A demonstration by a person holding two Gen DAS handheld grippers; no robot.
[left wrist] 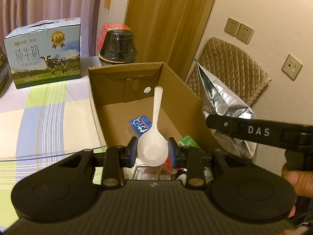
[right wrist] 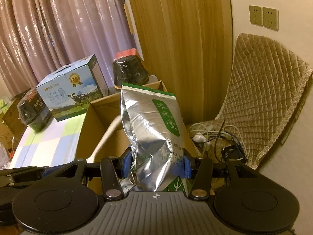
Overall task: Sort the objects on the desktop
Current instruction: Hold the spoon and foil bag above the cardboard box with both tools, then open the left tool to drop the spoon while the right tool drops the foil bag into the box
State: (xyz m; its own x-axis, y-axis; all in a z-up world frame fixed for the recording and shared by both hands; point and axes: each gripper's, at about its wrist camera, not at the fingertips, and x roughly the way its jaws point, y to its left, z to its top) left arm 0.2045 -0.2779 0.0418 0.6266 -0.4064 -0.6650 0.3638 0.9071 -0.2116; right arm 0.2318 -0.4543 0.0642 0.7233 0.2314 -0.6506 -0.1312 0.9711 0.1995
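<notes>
Left gripper (left wrist: pixel 152 151): clamped on the bowl of the white spoon (left wrist: pixel 154 135), handle pointing straight ahead, away from the jaws
Spoon handling: judged light, stiff and smooth; gripped across the rounded bowl, so liable to swivel or slip if jolted; flatter hold likely at the neck
Right gripper (right wrist: pixel 155 165): closed on the lower part of the silver foil pouch (right wrist: pixel 151 133), pouch standing up ahead of the jaws
Pouch handling: crinkled, soft-walled, slick foil; judged light and easily crushed; firmest hold probably where squeezed now, low down
Cardboard box (left wrist: pixel 176 90): open-topped, directly ahead of and below the left gripper; small blue packet (left wrist: pixel 139 126) and other items already inside
Edges: box walls stand to either side of the spoon; right gripper's arm close on the right
Open room: bare box floor ahead, beyond the blue packet; milk carton (left wrist: pixel 44 53) and dark jar (left wrist: pixel 117 47) well beyond, out of the way
</notes>
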